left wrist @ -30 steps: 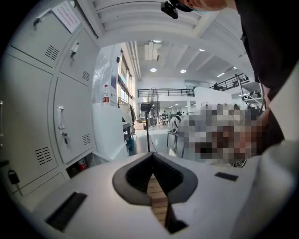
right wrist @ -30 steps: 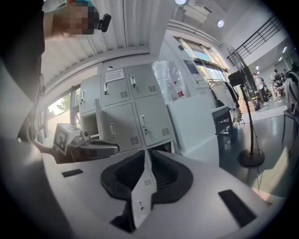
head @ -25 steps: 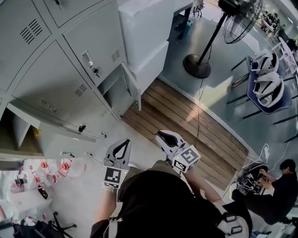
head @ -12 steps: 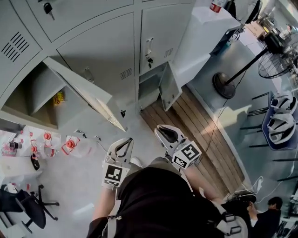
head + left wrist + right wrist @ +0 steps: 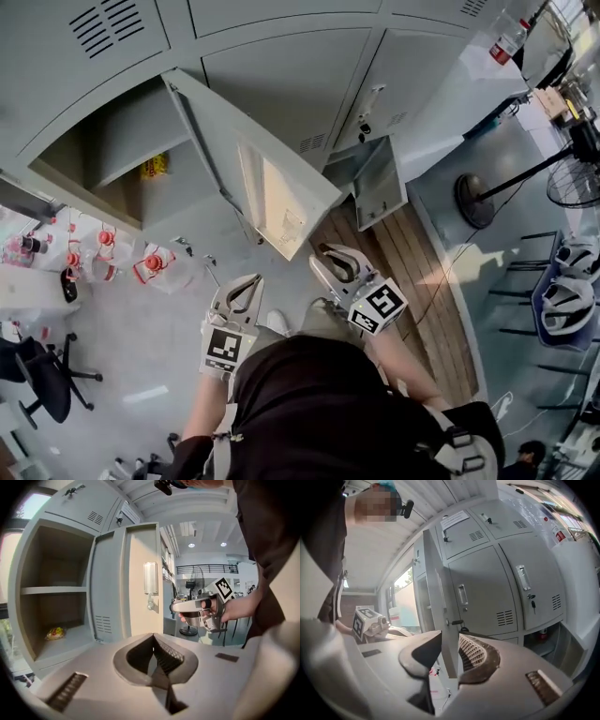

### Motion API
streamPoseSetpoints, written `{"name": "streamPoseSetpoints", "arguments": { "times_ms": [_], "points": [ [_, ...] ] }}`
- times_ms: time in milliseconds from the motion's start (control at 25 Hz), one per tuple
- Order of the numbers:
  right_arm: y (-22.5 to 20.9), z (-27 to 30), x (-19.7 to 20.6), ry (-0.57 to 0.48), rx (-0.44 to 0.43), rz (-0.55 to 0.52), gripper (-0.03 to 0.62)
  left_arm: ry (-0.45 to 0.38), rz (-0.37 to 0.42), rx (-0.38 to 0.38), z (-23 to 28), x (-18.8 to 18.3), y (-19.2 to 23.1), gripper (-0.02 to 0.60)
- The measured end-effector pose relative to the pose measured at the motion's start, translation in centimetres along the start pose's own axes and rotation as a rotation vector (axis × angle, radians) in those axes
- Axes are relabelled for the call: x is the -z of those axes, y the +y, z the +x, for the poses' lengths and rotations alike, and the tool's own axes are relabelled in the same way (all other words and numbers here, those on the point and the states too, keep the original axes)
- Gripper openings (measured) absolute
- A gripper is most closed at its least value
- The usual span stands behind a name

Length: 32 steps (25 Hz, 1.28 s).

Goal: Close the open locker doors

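- Standing in front of the bank of lockers [image 5: 281,84], the person faces a big door [image 5: 272,187] swung wide at 12 o'clock from the two tools, its free lower corner just beside the right gripper [image 5: 323,258]
- The compartment [image 5: 122,155] it belongs to gapes at 10 o'clock, with a yellow snack packet [image 5: 153,167] on the lower shelf
- A small door [image 5: 380,183] low on the lockers also hangs open, at 1 o'clock
- The left gripper [image 5: 248,284] has its jaws pressed together with nothing in them, and sits apart from the door
- The right gripper's jaws are opening, a narrow gap between them; the door's edge shows in line with the gap, but the pads do not press on it
- The big door looks like thin painted sheet metal: probably light, stiff and free on its hinges, so a push should do more than a pinch
- The paint looks smooth, so a pinch on the thin edge could slip
- The best place is likely the flat face near the free edge, far from the hinge side at 11 o'clock, beside the lock box [image 5: 150,579]
- It may spring back unless pressed home until the latch catches
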State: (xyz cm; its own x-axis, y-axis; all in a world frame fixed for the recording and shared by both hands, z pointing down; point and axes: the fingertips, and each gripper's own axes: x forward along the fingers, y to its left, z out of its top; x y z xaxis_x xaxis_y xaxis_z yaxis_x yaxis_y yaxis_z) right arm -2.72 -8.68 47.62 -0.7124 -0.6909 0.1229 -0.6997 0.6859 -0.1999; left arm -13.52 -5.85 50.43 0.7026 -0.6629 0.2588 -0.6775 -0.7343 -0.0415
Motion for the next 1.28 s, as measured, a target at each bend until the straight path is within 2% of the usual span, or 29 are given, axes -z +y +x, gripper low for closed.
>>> {"name": "streamPoseSetpoints", "arguments": {
  "times_ms": [200, 600, 920, 1280],
  "points": [
    [0.9, 1.9, 0.3, 0.046, -0.116, -0.048, 0.123, 0.016, -0.032, -0.101, -0.9, 0.5, 0.8, 0.009],
    [1.9, 3.6, 0.6, 0.091, -0.344, -0.101, 0.124, 0.030, -0.098, -0.339, -2.0, 0.7, 1.7, 0.009],
    [2.9, 4.0, 0.5, 0.076, -0.486, -0.067, 0.124, 0.036, -0.158, -0.509, -3.0, 1.4, 0.1, 0.009],
    [5.8, 5.2, 0.9, 0.087, -0.633, -0.052, 0.124, 0.049, -0.213, -0.694, -6.4, 2.7, -1.5, 0.009]
  ]
}}
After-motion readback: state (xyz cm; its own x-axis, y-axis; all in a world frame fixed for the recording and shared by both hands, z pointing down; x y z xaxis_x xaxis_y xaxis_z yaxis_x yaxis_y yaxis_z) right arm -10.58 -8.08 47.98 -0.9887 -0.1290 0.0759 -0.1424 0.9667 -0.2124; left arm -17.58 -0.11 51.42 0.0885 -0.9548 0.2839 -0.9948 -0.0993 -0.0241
